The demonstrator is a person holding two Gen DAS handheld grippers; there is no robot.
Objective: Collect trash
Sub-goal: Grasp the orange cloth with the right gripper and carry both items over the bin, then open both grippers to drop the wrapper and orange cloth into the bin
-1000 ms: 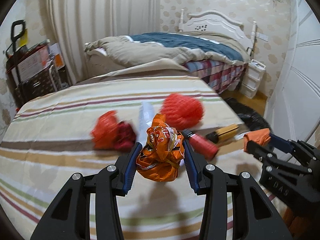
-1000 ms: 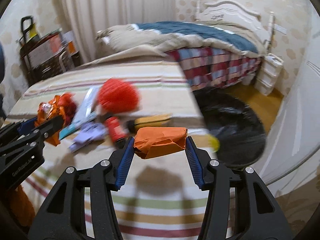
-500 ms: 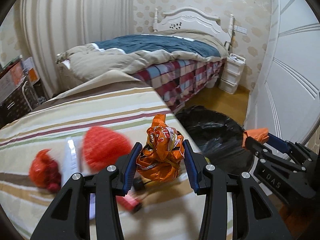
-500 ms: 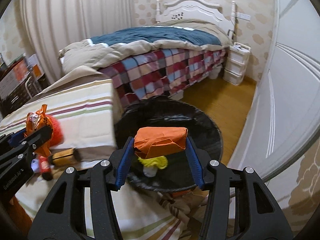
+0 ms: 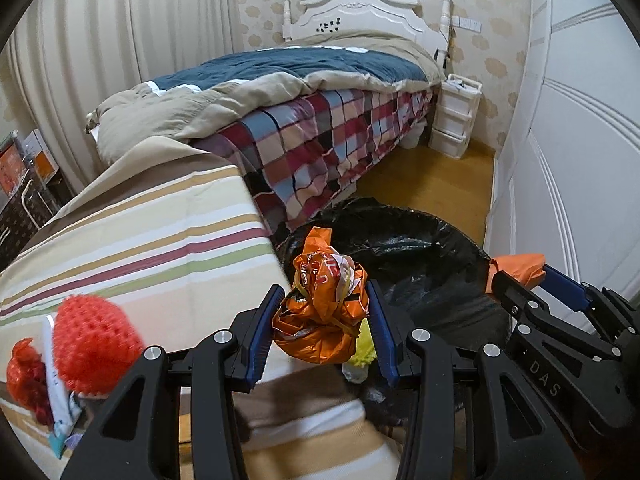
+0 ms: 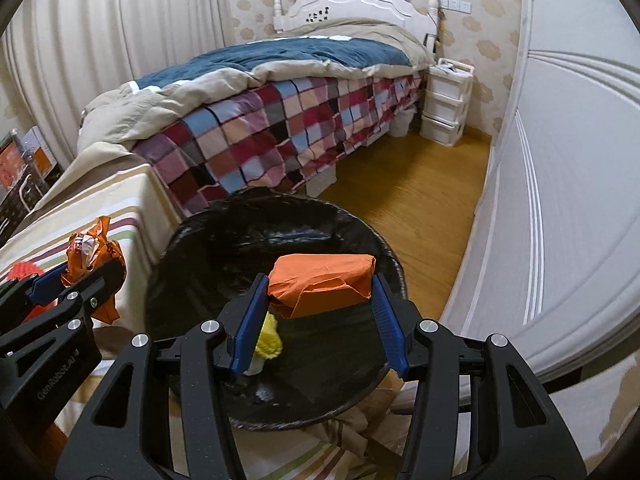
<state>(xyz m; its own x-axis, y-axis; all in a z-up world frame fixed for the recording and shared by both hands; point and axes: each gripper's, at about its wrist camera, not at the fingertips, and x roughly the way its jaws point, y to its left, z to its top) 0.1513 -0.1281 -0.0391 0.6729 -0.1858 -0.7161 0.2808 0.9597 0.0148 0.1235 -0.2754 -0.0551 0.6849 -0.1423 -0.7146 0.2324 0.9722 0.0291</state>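
My left gripper [image 5: 322, 330] is shut on a crumpled orange plastic bag [image 5: 322, 308] and holds it at the edge of the striped table, beside the black-lined trash bin [image 5: 432, 248]. My right gripper [image 6: 320, 312] is shut on an orange paper packet [image 6: 320, 284] and holds it over the open bin [image 6: 224, 256]. A yellow scrap [image 6: 269, 338] lies inside the bin. The right gripper with its packet [image 5: 518, 266] shows at the right of the left wrist view. The left gripper with its bag [image 6: 90, 256] shows at the left of the right wrist view.
A red mesh ball [image 5: 94, 348], a red bag [image 5: 26, 376] and a white wrapper [image 5: 58, 400] lie on the striped tablecloth [image 5: 160, 248]. A bed with a checked quilt [image 6: 280, 124] stands behind. White drawers [image 6: 444, 108] and a white wardrobe door [image 6: 560, 200] border the wood floor.
Both grippers have swung right from over the table to the trash bin, each still holding its item. The table trash has slid out to the left of view.
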